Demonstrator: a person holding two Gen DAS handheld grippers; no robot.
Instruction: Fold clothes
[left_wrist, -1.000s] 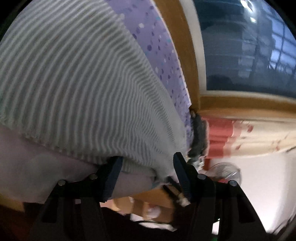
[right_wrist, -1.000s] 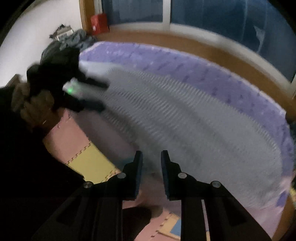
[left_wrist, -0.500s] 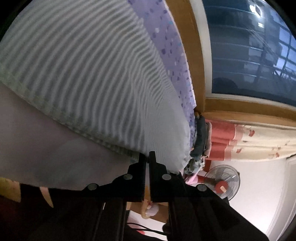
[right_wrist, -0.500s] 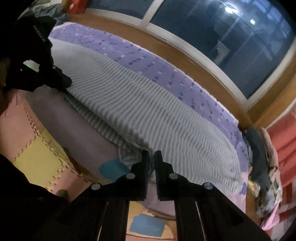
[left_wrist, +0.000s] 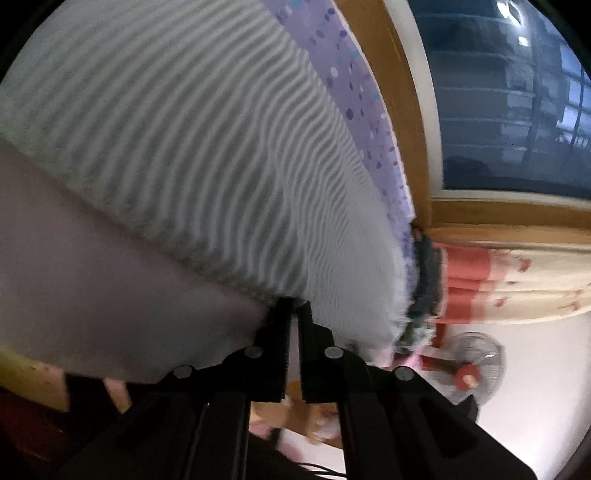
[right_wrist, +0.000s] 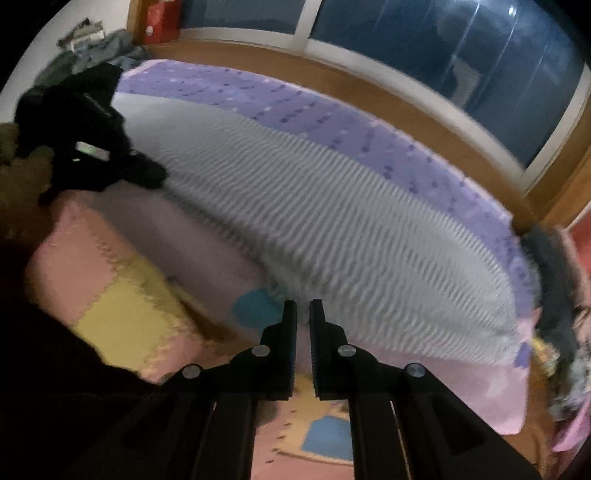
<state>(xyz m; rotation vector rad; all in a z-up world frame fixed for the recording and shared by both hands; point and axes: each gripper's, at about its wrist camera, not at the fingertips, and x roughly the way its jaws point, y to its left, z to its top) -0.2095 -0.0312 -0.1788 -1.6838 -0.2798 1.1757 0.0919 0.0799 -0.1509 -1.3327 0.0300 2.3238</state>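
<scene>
One dark window (right_wrist: 443, 55) behind one bed (right_wrist: 332, 122) in dotted purple; one grey-striped garment (right_wrist: 332, 221) spread across it. Left gripper (left_wrist: 294, 306) has just nipped shut on its near hem, right gripper (right_wrist: 303, 306) likewise pinching the hem. One fan (left_wrist: 476, 362). No legible writing.

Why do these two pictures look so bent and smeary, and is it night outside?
Both views are fisheye, so straight edges like the window frame curve. Left wrist view: the striped garment is smeared by motion, with lamp glints on the dark window. Right wrist view: soft blur throughout, bottom left corner nearly black, the glass reflecting a light.
</scene>
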